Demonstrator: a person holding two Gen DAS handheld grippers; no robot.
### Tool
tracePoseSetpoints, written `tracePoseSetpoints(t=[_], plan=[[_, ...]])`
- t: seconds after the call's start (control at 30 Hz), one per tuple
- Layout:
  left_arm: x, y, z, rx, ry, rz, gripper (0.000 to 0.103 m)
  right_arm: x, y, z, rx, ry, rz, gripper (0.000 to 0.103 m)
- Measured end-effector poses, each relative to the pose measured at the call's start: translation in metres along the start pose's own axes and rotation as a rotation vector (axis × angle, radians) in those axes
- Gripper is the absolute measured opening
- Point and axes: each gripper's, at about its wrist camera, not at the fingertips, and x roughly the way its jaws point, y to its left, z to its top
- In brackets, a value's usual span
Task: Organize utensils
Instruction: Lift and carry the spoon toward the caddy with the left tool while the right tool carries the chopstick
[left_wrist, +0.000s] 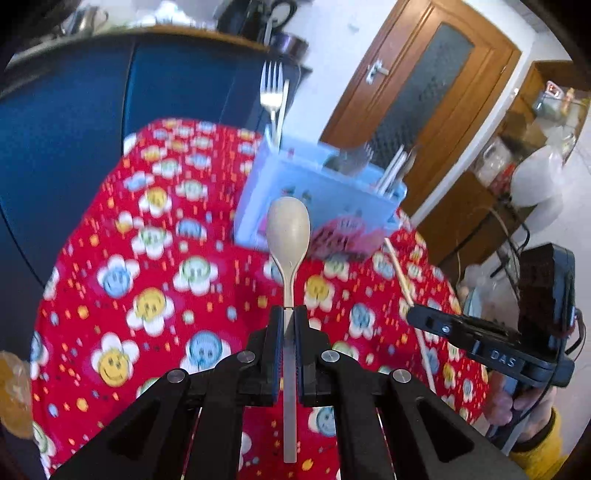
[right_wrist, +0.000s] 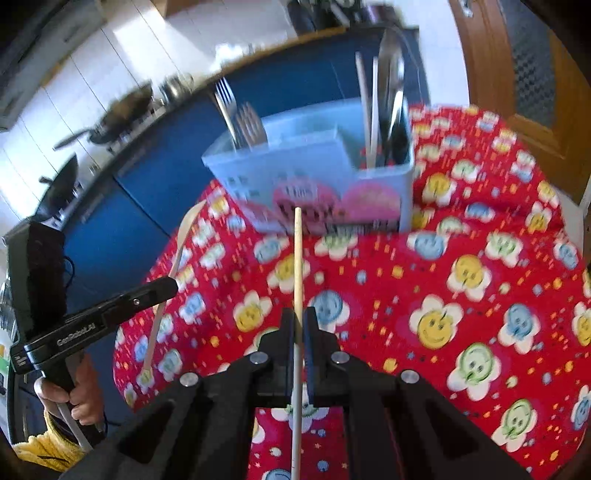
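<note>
left gripper (left_wrist: 289, 314) clamping spoon (left_wrist: 288, 229), caddy (left_wrist: 314, 199) ahead

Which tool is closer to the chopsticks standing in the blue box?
Right, probably: the right tool faces the chopsticks almost head-on; left tool, holding a spoon, sits farther left.

White lettering "DAS" sits on the black body of the right claw (left_wrist: 410, 314), seen from the left wrist view; part of the word may be cut off by the angle. Over in the right wrist view, the left claw (right_wrist: 173, 286) carries a white brand line along its black side, and it reads "GenRobot.AI", though blur makes the letters soft. The pale blue utensil holder (right_wrist: 314, 173) has pink cartoon art with small dark marks on its front, too smeared to read as words. The red cloth (right_wrist: 424, 288) shows smiling flower faces only, no lettering.
</note>
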Motion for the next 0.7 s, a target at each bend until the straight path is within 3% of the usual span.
tracePoseSetpoints(t=[0.33, 0.7], plan=[[-0.012, -0.021, 0.042, 0.045, -0.162, 0.005, 0.005, -0.035, 0.009, 0.03, -0.035, -0.258, -0.012, 0.006], [-0.009, -0.041, 0.092, 0.104, -0.328, 0.063, 0.005, -0.04, 0.005, 0.053, -0.051, -0.392, -0.044, 0.006]])
